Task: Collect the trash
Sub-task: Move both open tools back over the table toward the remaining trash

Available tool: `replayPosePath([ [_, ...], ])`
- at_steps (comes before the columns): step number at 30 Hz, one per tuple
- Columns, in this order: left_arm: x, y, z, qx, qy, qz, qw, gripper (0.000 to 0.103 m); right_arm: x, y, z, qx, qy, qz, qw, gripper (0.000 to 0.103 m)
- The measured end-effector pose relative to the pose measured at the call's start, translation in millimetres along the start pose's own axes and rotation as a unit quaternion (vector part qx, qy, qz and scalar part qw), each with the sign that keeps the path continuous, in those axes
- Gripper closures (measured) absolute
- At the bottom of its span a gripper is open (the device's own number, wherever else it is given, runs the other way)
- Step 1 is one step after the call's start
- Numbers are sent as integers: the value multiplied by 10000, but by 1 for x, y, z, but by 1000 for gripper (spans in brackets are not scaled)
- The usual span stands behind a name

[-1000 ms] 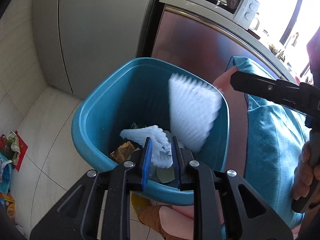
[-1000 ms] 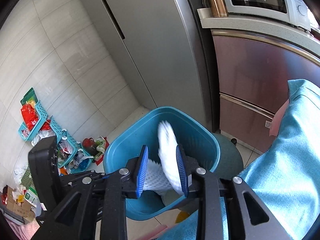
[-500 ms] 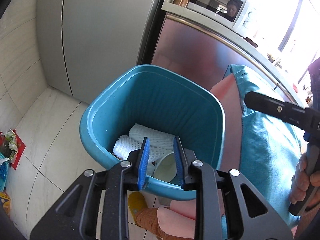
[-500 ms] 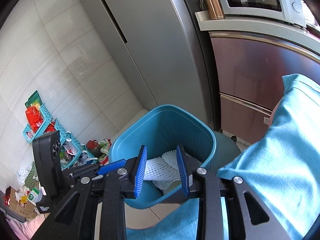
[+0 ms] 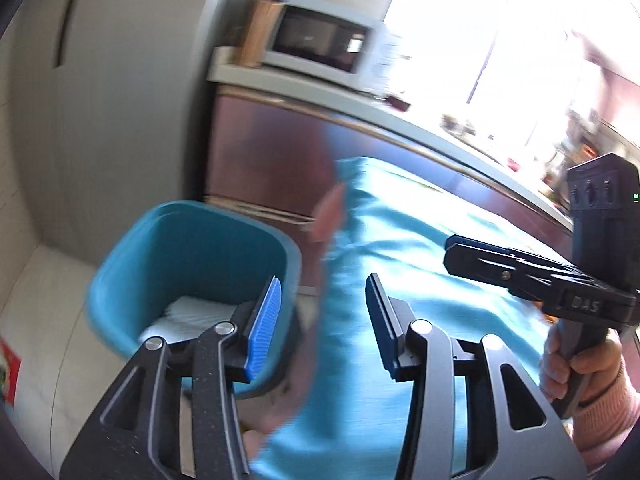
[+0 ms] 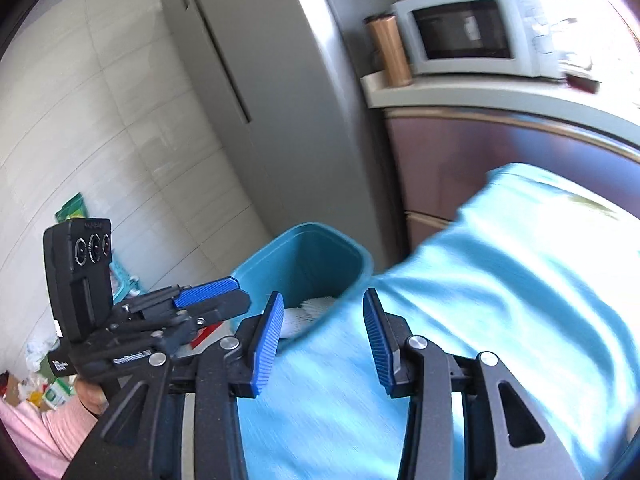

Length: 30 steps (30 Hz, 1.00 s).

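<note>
Refrigerator (image 6: 256, 92): we see 1 grey unit upright against the tiled wall, behind the bin.
Bench (image 6: 460, 96): we see it carrying 1 microwave (image 6: 464, 36) and 1 copper-coloured cylinder (image 6: 390, 54).
Blue cloth (image 5: 400, 280): we see it spread on the right of both views, just beside the bin.
Bin (image 5: 200, 248): we see 1 blue trash bin on the floor beside the refrigerator.
Trash (image 5: 188, 316): we see white foam netting lying inside the bin; the picture is blurred.
Left gripper (image 5: 320, 316): we see the jaws apart and opening, nothing between them, above the bin's near rim.
Right gripper (image 6: 320, 340): we see the jaws apart and opening, nothing between them, over the cloth's edge.
Right hand (image 5: 576, 360): we see it wrapped around the right gripper's handle.
</note>
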State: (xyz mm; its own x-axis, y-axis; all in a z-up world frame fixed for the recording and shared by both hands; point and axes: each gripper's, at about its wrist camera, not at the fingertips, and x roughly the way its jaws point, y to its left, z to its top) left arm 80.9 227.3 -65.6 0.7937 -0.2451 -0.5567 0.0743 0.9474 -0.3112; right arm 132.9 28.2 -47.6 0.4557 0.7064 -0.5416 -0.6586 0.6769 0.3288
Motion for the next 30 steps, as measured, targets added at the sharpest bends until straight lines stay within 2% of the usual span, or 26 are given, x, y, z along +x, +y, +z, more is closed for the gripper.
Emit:
replayPosePath([
  [6,18,-71,2,497,177,-778,9956,56,-64,-42,-26,424,-293,-592,9969,62],
  [10,37,-119,-2,796,382,-1139,9896,55,-106,-69,-48,689,-455,-1069,9908,62],
  [14,52,-164,-6,1072,535,-1396,9829,51,-147,-94,-69,975,-651,-1572,9806,62],
  [18,72,-200,-8,1258,717,-1645,9757,45,-182,-125,-95,1449,-838,-2039,9646,60],
  [23,102,-236,-2,1470,869,-1780,9691,40,-219,-154,-130,2041,-978,-2470,9422,58],
  [30,142,-273,4,1680,1053,-1689,9655,36,-250,-170,-175,2602,-1040,-2475,9275,51],
])
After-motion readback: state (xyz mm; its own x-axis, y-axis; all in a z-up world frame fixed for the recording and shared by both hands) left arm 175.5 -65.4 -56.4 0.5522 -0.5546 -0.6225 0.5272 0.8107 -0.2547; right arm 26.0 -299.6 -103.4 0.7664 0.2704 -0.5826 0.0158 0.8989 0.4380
